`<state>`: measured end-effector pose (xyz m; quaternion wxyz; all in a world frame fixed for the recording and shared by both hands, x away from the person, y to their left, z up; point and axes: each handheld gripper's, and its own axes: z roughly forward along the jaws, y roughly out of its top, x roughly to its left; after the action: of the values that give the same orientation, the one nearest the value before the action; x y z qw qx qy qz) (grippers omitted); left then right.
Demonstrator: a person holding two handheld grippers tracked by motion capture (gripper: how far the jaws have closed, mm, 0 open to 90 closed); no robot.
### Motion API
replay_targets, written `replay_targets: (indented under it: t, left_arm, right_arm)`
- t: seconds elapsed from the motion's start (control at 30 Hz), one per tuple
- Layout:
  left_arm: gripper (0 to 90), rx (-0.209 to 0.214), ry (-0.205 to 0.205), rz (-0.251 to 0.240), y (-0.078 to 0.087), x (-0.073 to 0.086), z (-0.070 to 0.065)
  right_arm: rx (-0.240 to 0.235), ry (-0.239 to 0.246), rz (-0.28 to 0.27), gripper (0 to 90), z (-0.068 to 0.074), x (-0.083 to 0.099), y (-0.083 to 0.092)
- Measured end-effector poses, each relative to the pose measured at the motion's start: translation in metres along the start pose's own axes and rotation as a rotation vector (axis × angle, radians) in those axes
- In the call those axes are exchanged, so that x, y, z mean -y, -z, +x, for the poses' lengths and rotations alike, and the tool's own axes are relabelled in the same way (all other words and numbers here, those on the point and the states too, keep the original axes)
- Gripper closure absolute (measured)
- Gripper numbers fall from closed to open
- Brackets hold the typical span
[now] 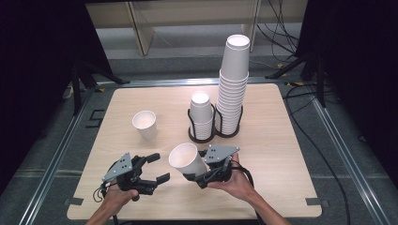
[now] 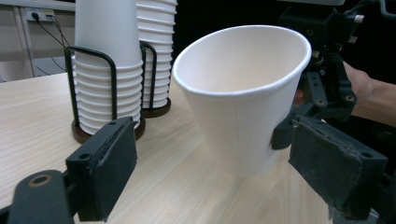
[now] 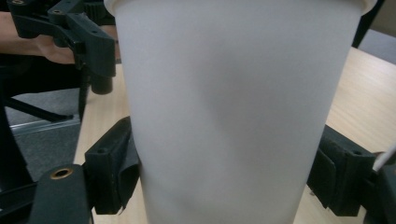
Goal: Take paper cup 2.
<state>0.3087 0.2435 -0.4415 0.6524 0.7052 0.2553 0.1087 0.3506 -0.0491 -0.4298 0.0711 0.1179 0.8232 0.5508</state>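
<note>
Wooden table (image 1: 281,154) first: pale top, rounded corners, bare on its right and near-left parts. Dark curtains hang on both sides, with grey floor, cables and a light cabinet on the far side.

Tall stack of paper cups (image 1: 232,89) sits far-centre in a black wire holder (image 1: 216,133). Short stack (image 1: 202,117) is in the same holder, touching-close on its left. Loose cup (image 1: 145,125) stands alone, left of the holder and apart from it.

Held cup (image 1: 187,160) is near-centre, clamped across its lower body by my right gripper (image 1: 196,165), pads pressing both sides. I can't tell if its base touches the table.

Key relation: the cup lies just right of my left gripper (image 1: 159,167), straight ahead of its jaws but not yet between them. Its long axis is tilted, mouth up and toward the left, base toward the right hand. The left jaws stand apart, nothing in them. Left gripper is the free one and nearest, so I judge a hand-over or a rim grab needs only a short push right.
</note>
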Motion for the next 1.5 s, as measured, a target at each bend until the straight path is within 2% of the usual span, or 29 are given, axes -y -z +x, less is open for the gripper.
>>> replay_targets:
  t: [0.1,0.17,0.23,0.4,0.53,0.57,0.83,0.87,0.93,1.13,1.27,1.4,1.43,1.5]
  left_arm:
    - [14.4,0.011,-0.002,0.007,-0.004,0.000,-0.002]
    - [14.5,0.019,0.001,0.006,-0.005,0.000,-0.003]
    - [14.4,0.021,-0.001,0.008,-0.007,0.000,-0.004]
    - [10.5,0.043,-0.011,0.008,-0.009,-0.001,-0.007]
    - [9.0,0.066,-0.020,-0.022,-0.011,-0.001,-0.008]
    - [8.5,0.053,-0.023,0.000,-0.010,-0.002,-0.009]
    - [6.8,0.051,-0.028,-0.004,-0.011,-0.002,-0.010]
    - [6.8,0.053,-0.022,-0.007,-0.011,-0.002,-0.010]
    - [7.1,0.052,-0.008,-0.016,-0.010,-0.003,-0.010]
    - [8.4,0.046,-0.019,-0.015,-0.011,-0.004,-0.013]
    - [9.5,0.035,-0.041,-0.001,-0.010,-0.005,-0.013]
    - [10.1,0.005,-0.085,0.024,-0.010,-0.006,-0.015]
    - [10.3,-0.003,-0.104,0.034,-0.010,-0.006,-0.015]
    - [10.6,-0.006,-0.117,0.045,-0.010,-0.006,-0.016]
  right_arm:
    - [-0.014,0.005,-0.010,21.5,0.003,-0.001,-0.005]
    - [-0.023,0.026,-0.012,21.5,0.005,-0.002,-0.008]
    - [-0.044,0.023,0.000,21.4,0.007,-0.002,-0.011]
    - [-0.054,0.034,0.014,21.3,0.012,-0.001,-0.019]
    - [-0.068,0.044,0.029,21.2,0.014,-0.001,-0.023]
    - [-0.072,0.048,0.034,21.2,0.015,-0.001,-0.024]
    - [-0.082,0.054,0.032,21.2,0.017,-0.001,-0.027]
    - [-0.086,0.042,0.032,21.1,0.018,-0.001,-0.028]
    - [-0.081,0.051,0.023,21.0,0.017,-0.001,-0.028]
    - [-0.088,0.043,0.022,20.4,0.017,-0.001,-0.028]
    - [-0.089,0.021,0.036,19.0,0.018,-0.001,-0.029]
    - [-0.048,0.042,0.061,15.5,0.018,-0.002,-0.029]
    - [-0.049,0.041,0.074,15.3,0.019,-0.003,-0.029]
    - [-0.043,0.049,0.075,15.2,0.019,-0.003,-0.028]
